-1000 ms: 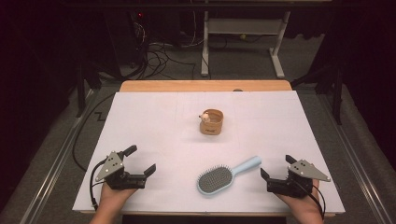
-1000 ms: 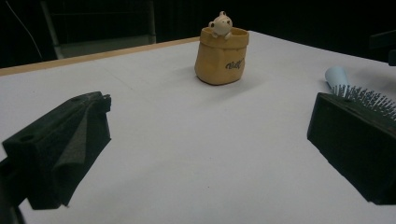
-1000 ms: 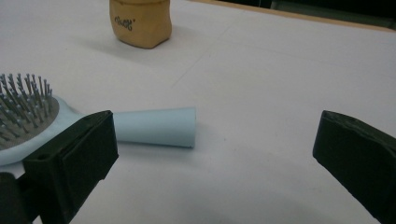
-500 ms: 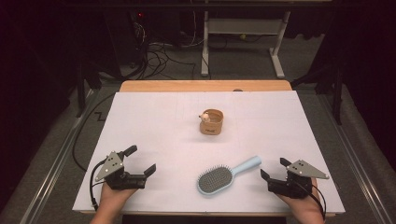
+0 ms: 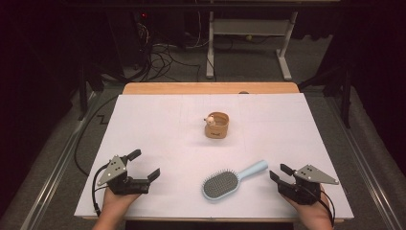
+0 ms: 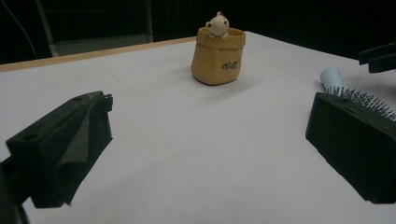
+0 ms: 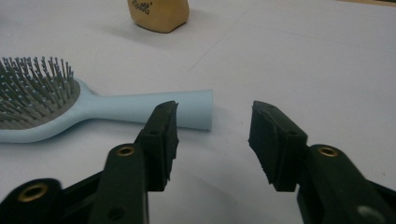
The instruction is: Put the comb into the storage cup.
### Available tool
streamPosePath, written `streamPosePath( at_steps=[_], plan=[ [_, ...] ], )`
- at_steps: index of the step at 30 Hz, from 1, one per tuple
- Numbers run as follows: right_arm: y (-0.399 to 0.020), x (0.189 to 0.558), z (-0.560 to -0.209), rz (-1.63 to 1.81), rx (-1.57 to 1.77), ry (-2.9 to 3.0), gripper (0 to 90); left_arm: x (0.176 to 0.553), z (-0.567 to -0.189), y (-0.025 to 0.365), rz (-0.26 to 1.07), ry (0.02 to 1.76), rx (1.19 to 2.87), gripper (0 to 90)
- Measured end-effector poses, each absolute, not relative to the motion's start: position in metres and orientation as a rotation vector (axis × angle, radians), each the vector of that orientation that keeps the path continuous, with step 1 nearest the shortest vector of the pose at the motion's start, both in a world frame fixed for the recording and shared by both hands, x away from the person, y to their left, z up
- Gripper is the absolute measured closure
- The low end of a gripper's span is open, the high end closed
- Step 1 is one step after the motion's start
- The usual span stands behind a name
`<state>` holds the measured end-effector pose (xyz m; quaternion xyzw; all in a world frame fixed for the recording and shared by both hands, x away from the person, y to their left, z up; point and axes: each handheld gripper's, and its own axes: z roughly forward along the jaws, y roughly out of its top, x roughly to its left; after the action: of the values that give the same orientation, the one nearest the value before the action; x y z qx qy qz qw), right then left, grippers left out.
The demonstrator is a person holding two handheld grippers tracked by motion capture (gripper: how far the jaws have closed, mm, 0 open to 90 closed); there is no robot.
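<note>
The light blue hairbrush (image 5: pixel 226 181) lies on the table's white sheet (image 5: pixel 158 124) just beside the right gripper (image 5: pixel 281 175), whose empty jaws have just been narrowing, and it looks light, stiff plastic, best pinched mid-handle.

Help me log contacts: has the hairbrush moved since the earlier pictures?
No. The hairbrush lies at the same spot and angle relative to the tan pouch, untouched.

Your jaws stand wide, nothing between. Tan pouch (image 6: pixel 218 57) upright ahead on the table (image 6: pixel 187 140). Hairbrush (image 6: pixel 359 95) peeks behind right jaw.
</note>
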<state>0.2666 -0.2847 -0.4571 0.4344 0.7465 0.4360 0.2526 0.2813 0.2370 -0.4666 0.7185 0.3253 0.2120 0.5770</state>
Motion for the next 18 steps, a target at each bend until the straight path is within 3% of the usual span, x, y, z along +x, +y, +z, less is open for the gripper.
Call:
streamPosePath(
  at_steps=[8, 18],
  plan=[
    [-0.2861, 0.2660, -0.4559, 1.196, 1.181, 2.032, 71.5, 0.2815, -0.4672, 0.2359, 0.484, 0.749, 1.688, 1.3],
    [-0.2892, 0.2663, -0.4537, 1.236, 1.195, 2.033, 84.1, 0.2813, -0.4673, 0.2355, 0.472, 0.740, 1.690, 1.6]
  ],
)
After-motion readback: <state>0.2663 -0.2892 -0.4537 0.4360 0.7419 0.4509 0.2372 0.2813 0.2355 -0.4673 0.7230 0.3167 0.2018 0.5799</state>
